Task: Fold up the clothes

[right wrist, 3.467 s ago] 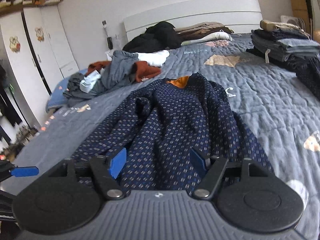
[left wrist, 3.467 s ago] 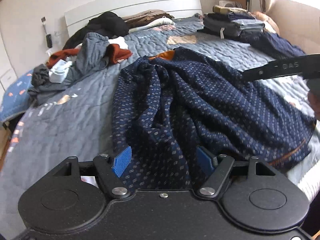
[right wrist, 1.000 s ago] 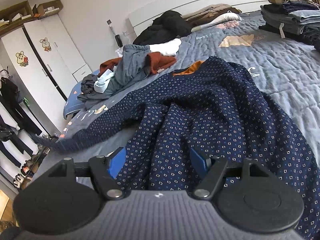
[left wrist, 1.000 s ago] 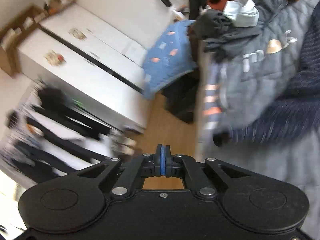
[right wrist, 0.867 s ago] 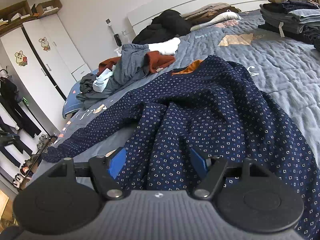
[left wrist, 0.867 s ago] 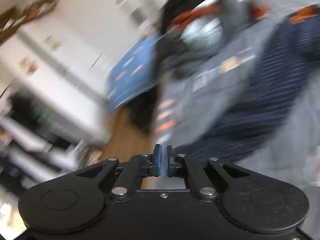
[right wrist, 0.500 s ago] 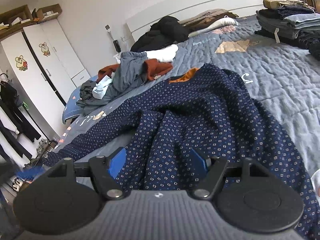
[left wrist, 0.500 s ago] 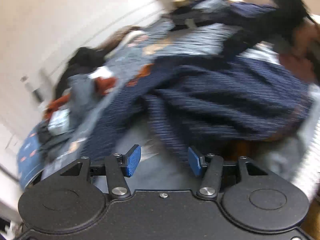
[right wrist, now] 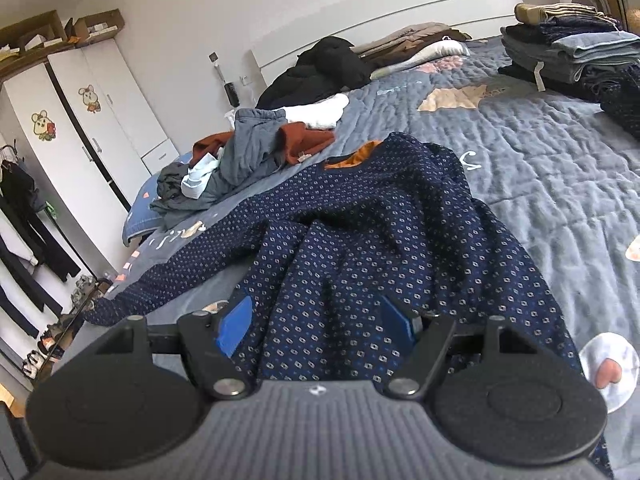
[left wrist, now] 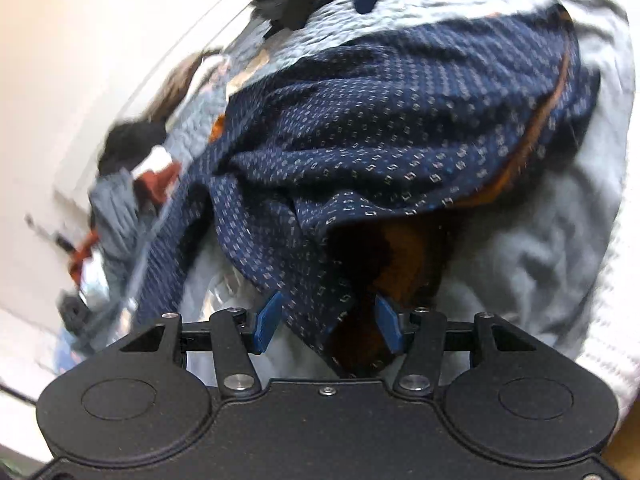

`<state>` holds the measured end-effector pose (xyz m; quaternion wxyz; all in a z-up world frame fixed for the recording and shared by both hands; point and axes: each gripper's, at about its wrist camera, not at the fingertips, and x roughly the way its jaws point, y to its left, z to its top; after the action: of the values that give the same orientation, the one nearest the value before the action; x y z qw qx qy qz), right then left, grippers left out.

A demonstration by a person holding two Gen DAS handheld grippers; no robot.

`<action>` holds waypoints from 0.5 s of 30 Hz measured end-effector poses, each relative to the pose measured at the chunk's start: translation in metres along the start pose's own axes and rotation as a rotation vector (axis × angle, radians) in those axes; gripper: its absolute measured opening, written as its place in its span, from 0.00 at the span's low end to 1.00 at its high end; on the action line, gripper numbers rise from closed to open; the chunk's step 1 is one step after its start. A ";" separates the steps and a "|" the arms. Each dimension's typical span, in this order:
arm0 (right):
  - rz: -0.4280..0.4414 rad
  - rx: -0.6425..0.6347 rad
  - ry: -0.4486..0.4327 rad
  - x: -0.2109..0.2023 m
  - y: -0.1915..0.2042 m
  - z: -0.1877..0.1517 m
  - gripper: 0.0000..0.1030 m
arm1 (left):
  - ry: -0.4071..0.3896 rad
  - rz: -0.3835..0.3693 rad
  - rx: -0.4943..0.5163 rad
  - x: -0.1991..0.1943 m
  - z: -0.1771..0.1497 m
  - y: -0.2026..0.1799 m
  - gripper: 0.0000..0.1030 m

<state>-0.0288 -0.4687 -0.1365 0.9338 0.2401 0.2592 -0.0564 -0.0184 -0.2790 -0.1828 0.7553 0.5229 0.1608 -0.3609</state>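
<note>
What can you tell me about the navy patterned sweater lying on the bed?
The navy sweater is a knit dotted with small pale squares, lined orange at the neck and hem. It lies rumpled on the grey quilt, one sleeve stretched toward the bed's edge. Its hem sits between both grippers' jaws; the left gripper is closing on it.

Navy sweater [right wrist: 360, 248] (apparently between gripper [right wrist: 316, 322] pads)

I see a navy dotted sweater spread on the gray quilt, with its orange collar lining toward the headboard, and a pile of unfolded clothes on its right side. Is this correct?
Not quite: the pile of unfolded clothes lies to the left of the navy dotted sweater, as the right wrist view shows. The rest holds: the sweater is spread on the gray quilt with its orange collar lining toward the headboard.
</note>
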 end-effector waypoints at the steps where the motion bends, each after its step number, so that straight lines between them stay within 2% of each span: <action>1: -0.003 -0.002 0.003 -0.001 -0.002 -0.001 0.69 | 0.002 0.013 0.015 0.002 0.001 -0.001 0.30; 3: -0.008 -0.003 0.008 -0.002 -0.005 -0.002 0.69 | 0.011 0.037 0.030 0.007 0.002 -0.001 0.13; 9: -0.015 -0.002 0.012 -0.013 -0.017 -0.005 0.69 | 0.018 0.018 -0.090 0.002 0.000 0.027 0.06; 15: -0.025 0.007 0.028 -0.018 -0.027 -0.008 0.69 | 0.046 0.008 -0.387 -0.026 -0.025 0.088 0.05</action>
<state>-0.0541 -0.4893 -0.1446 0.9285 0.2408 0.2750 -0.0653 0.0301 -0.2291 -0.1173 0.8392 0.3767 0.2426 -0.3083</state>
